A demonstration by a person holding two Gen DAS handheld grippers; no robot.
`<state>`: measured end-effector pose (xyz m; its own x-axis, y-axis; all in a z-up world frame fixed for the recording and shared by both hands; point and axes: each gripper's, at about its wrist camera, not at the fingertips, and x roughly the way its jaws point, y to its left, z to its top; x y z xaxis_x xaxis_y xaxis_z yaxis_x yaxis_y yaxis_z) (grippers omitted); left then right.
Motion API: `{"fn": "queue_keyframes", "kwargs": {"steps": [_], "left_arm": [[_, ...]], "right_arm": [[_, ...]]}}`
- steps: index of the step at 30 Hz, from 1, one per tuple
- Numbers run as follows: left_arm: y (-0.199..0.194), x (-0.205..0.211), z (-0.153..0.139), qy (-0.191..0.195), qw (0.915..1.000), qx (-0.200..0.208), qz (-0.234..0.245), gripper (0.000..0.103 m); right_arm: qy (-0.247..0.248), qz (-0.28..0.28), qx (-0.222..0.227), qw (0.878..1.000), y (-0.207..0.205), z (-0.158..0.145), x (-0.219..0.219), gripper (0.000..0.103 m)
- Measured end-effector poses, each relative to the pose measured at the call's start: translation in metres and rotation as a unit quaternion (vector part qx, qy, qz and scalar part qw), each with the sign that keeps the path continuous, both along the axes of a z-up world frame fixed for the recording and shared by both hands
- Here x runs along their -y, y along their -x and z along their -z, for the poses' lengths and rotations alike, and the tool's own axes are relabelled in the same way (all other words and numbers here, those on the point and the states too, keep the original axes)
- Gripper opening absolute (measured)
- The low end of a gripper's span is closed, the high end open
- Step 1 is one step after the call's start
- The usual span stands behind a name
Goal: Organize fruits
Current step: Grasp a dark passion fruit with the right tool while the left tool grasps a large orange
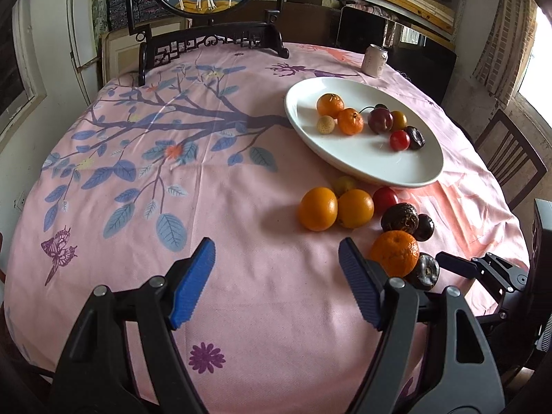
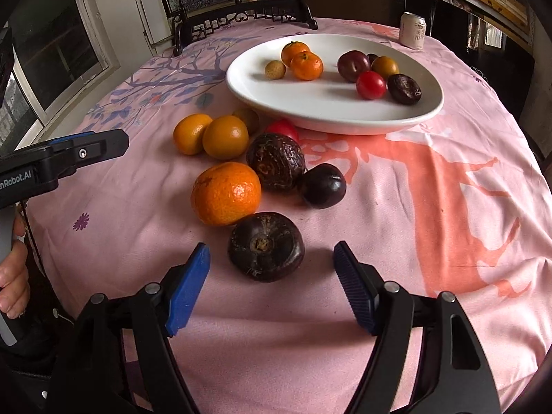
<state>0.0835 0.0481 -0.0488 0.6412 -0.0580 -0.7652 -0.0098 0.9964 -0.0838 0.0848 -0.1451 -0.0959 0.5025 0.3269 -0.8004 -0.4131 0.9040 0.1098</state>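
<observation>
My right gripper [image 2: 270, 258] is open around a dark round fruit [image 2: 265, 246] on the pink cloth, with a gap at each blue pad. Just beyond lie a mandarin [image 2: 226, 193], two more dark fruits [image 2: 276, 162] and two oranges [image 2: 226, 137]. The white plate [image 2: 310, 110] behind holds several small fruits: mandarins, a red one and dark ones. My left gripper [image 1: 276, 252] is open over bare cloth, left of the mandarin [image 1: 395, 253] and short of the oranges [image 1: 318, 208]. The plate [image 1: 362, 165] lies farther back on the right.
A drink can [image 2: 413, 30] stands behind the plate. A dark carved screen stand [image 2: 241, 13] sits at the table's far edge. A wooden chair [image 1: 510, 162] is at the right. A hand [image 2: 13, 276] holds the left gripper's handle.
</observation>
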Motion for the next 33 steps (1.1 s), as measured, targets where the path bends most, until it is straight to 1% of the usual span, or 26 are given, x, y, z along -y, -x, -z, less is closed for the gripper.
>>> {"fn": "queue_keyframes", "kwargs": {"steps": [1,2,6,8,11,15,19,24,25,26,28,33], "left_arm": [[0.0,0.002,0.0,-0.001,1.0,-0.001,0.002,0.076],[0.0,0.003,0.001,-0.002,1.0,-0.002,0.004,0.076],[0.0,0.012,0.002,-0.001,0.9999,-0.006,0.015,0.076],[0.001,0.018,0.003,0.003,0.9996,-0.009,0.028,0.076],[0.001,0.033,0.005,0.006,0.9984,-0.015,0.055,0.077],[-0.003,0.06,0.014,-0.005,0.9961,-0.03,0.082,0.077],[-0.009,0.083,0.023,-0.009,0.9931,-0.049,0.106,0.078],[-0.02,0.102,0.035,-0.016,0.9908,-0.068,0.115,0.078],[-0.022,0.104,0.037,-0.017,0.9908,-0.071,0.114,0.076],[-0.023,0.105,0.039,-0.018,0.9906,-0.074,0.113,0.072],[-0.027,0.108,0.043,-0.011,0.9894,-0.086,0.117,0.047],[-0.027,0.108,0.042,-0.01,0.9901,-0.081,0.114,0.046]], "right_arm": [[0.008,-0.002,0.006,1.0,0.001,0.0,-0.002,0.046],[0.005,-0.008,0.005,1.0,0.002,-0.002,-0.002,0.043],[0.002,-0.004,0.002,1.0,0.003,-0.003,0.005,0.043],[-0.005,0.01,0.002,1.0,0.003,-0.006,0.014,0.043],[-0.011,0.034,0.016,0.999,0.004,-0.015,0.029,0.043],[-0.018,0.05,0.024,0.998,0.006,-0.019,0.047,0.043],[-0.029,0.058,0.019,0.998,0.009,-0.016,0.061,0.043],[-0.041,0.069,0.017,0.997,0.011,-0.015,0.076,0.043],[-0.043,0.071,0.017,0.996,0.011,-0.015,0.079,0.043],[-0.045,0.073,0.018,0.996,0.011,-0.015,0.082,0.043],[-0.049,0.076,0.018,0.996,0.012,-0.016,0.086,0.043],[-0.053,0.078,0.018,0.995,0.013,-0.016,0.088,0.043]]}}
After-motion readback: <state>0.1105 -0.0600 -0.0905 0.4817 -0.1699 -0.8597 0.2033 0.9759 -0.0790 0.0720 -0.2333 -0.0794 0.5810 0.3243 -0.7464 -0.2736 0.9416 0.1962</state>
